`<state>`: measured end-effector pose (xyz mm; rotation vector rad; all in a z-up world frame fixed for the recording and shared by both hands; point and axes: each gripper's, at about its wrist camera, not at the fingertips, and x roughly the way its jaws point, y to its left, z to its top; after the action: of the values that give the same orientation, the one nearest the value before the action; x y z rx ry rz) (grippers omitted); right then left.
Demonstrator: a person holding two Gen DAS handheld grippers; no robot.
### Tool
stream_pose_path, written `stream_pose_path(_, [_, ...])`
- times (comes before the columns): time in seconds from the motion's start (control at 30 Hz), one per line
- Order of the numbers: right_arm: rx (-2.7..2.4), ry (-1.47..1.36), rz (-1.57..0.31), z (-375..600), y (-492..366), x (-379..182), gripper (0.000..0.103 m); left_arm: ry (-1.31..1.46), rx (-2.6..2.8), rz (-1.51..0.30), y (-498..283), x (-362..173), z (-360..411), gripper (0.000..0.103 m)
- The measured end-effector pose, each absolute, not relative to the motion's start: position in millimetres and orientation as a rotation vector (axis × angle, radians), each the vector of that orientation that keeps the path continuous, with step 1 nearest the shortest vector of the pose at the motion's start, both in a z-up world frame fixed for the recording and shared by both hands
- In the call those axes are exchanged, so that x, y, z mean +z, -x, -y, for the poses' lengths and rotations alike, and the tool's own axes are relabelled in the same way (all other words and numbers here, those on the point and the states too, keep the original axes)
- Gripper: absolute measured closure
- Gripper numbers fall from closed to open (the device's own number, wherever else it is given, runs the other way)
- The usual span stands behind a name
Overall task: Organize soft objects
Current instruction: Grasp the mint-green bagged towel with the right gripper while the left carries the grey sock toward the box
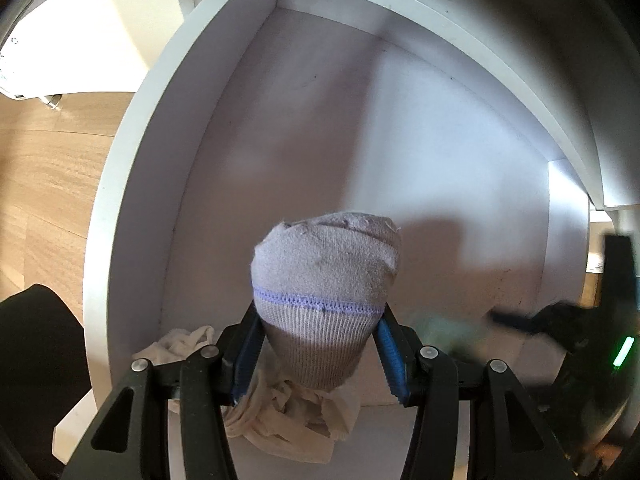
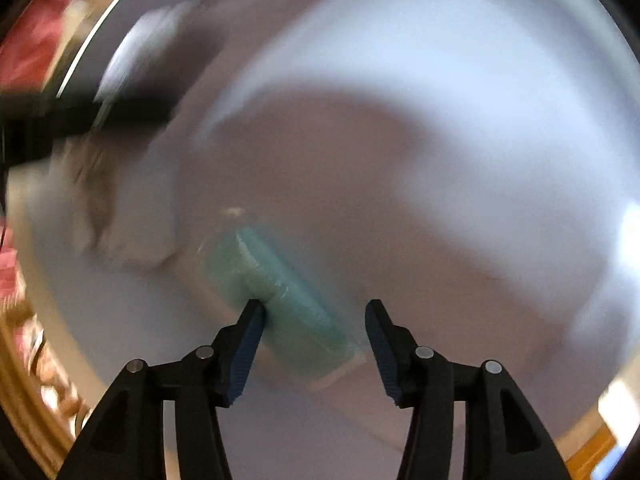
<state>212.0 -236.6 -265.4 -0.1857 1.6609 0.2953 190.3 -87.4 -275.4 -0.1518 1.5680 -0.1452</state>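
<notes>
My left tool (image 1: pixel 320 344) pinches a rolled grey sock with a lilac stripe (image 1: pixel 324 276) by its ribbed cuff, the blue pads pressed into both sides, and points it down into a white drawer (image 1: pixel 304 128). I judge it is held by the cuff so the bundle stays rolled while I pick its spot. A crumpled cream stocking (image 1: pixel 280 408) already lies on the drawer floor beneath that tool, near the left wall.

My right tool (image 2: pixel 314 320) stands spread over a teal rolled item (image 2: pixel 276 292), which lies on the drawer floor. Its left pad looks to be against the roll and the right pad is clear of it, so I judge it released, though this view is badly blurred.

The drawer floor is smooth white board with raised walls. Pale wooden flooring (image 1: pixel 48 168) shows beyond the drawer's left wall.
</notes>
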Motion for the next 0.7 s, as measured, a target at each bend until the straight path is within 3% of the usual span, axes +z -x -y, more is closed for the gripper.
stream_pose_path(0.13, [0.311, 0.112, -1.626, 254, -216, -246, 0.05, 0.142, -0.158, -1.561, -189, -273, 95, 0.049])
stream_pose_path(0.37, [0.426, 0.518, -1.562, 202, -193, -256, 0.043, 0.123, -0.159, -1.557, -190, -275, 93, 0.049])
stream_pose_path(0.57, [0.385, 0.499, -1.608, 197, -190, -280, 0.043, 0.118, -0.153, -1.555, -191, -277, 98, 0.049])
stream_pose_path(0.7, [0.327, 0.423, -1.599, 203, -189, -276, 0.054, 0.116, -0.173, -1.532, -192, -269, 102, 0.049])
